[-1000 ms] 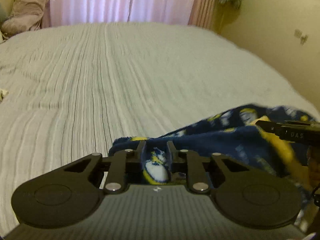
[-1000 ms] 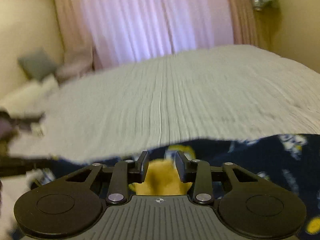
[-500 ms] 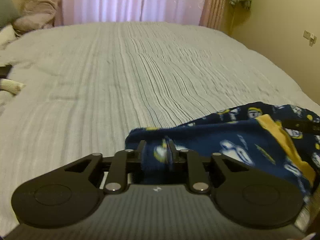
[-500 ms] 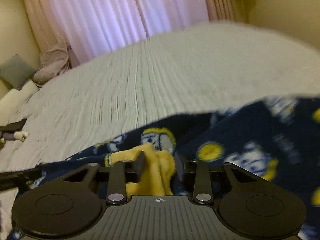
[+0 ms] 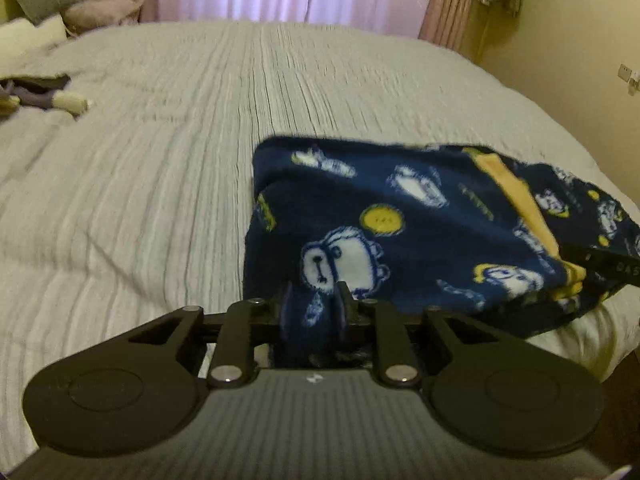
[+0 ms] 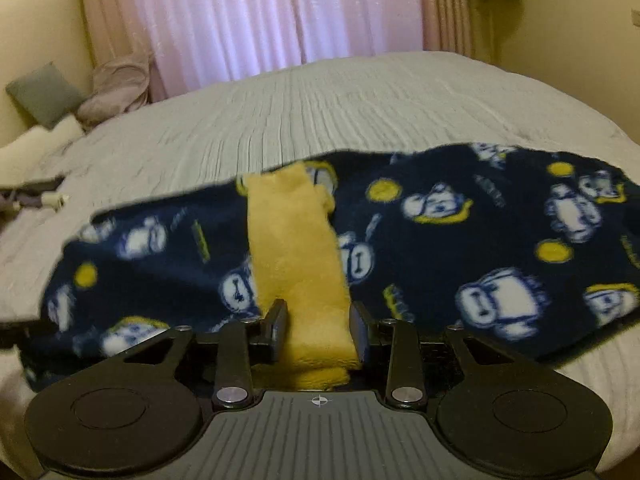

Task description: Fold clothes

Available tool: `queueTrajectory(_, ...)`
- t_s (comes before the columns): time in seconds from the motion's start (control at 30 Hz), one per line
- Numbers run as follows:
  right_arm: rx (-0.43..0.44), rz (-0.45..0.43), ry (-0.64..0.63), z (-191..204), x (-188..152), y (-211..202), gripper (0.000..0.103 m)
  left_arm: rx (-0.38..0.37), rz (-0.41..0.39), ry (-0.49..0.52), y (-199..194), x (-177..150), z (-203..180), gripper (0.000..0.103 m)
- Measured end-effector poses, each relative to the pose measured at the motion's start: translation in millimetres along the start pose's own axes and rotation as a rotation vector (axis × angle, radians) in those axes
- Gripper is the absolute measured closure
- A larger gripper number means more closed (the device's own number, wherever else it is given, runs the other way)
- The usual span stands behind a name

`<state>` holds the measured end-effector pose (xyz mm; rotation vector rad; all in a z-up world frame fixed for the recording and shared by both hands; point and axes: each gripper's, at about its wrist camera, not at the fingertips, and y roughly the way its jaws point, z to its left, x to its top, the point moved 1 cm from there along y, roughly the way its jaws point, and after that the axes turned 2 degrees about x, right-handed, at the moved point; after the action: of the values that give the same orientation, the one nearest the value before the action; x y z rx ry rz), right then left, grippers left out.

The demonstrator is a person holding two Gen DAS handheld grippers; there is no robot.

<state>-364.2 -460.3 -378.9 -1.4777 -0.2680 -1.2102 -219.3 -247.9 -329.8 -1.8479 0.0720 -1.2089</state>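
Note:
A navy fleece garment (image 5: 400,232) with white bears and yellow dots lies on the grey bedspread (image 5: 160,160) near the front edge. My left gripper (image 5: 313,300) is shut on its navy edge at the near left corner. In the right wrist view the garment (image 6: 480,248) spreads wide, with its yellow band (image 6: 296,248) running toward me. My right gripper (image 6: 318,320) is shut on the near end of the yellow band. The right gripper's finger (image 5: 608,264) shows at the left wrist view's right edge.
Pillows and a pink blanket (image 6: 112,92) lie at the bed's far left by the curtains (image 6: 280,16). A dark sock-like item (image 5: 44,98) lies on the left of the bed. A yellow wall (image 5: 580,60) is on the right.
Both grippers have pulled the garment back and down. It now lies spread flatter on the bed, with the yellow band stretched out straight ahead of the right gripper.

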Motion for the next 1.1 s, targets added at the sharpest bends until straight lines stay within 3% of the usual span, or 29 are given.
queueTrajectory(0.07,0.009,-0.03,-0.012,1,2,-12,0.07,0.006,0.004,0.001,-4,0,-5,0.085)
queueTrajectory(0.2,0.009,0.07,0.008,-6,-14,1,0.07,0.053,0.047,-0.006,-4,-14,-14,0.085)
queueTrajectory(0.23,0.021,0.061,0.031,-10,-17,-3,0.07,0.061,0.047,-0.006,-8,-15,-17,0.084)
queueTrajectory(0.33,0.049,0.051,0.076,-18,-16,-28,0.07,0.081,0.044,-0.006,-22,-19,-25,0.081)
queueTrajectory(0.47,0.011,0.047,0.107,-39,-18,-57,0.07,0.07,0.027,0.016,-39,-20,-41,0.075)
queueTrajectory(0.53,-0.012,0.039,0.168,-59,-22,-70,0.06,0.051,0.021,0.025,-43,-21,-53,0.074)
queueTrajectory(0.57,-0.02,0.029,0.199,-69,-24,-76,0.034,0.038,0.018,0.031,-45,-21,-59,0.073)
queueTrajectory(0.6,-0.029,0.019,0.231,-78,-26,-83,0.026,0.026,0.017,0.037,-45,-20,-65,0.072)
queueTrajectory(0.73,-0.031,-0.033,0.384,-120,-33,-104,0.026,-0.016,0.015,0.06,-43,-17,-86,0.071)
queueTrajectory(0.93,0.061,-0.096,0.7,-181,-42,-115,0.026,-0.054,0.02,0.072,-37,-11,-104,0.069)
queueTrajectory(1.1,0.051,-0.122,0.776,-210,-38,-115,0.026,-0.05,0.037,0.066,-28,-10,-109,0.068)
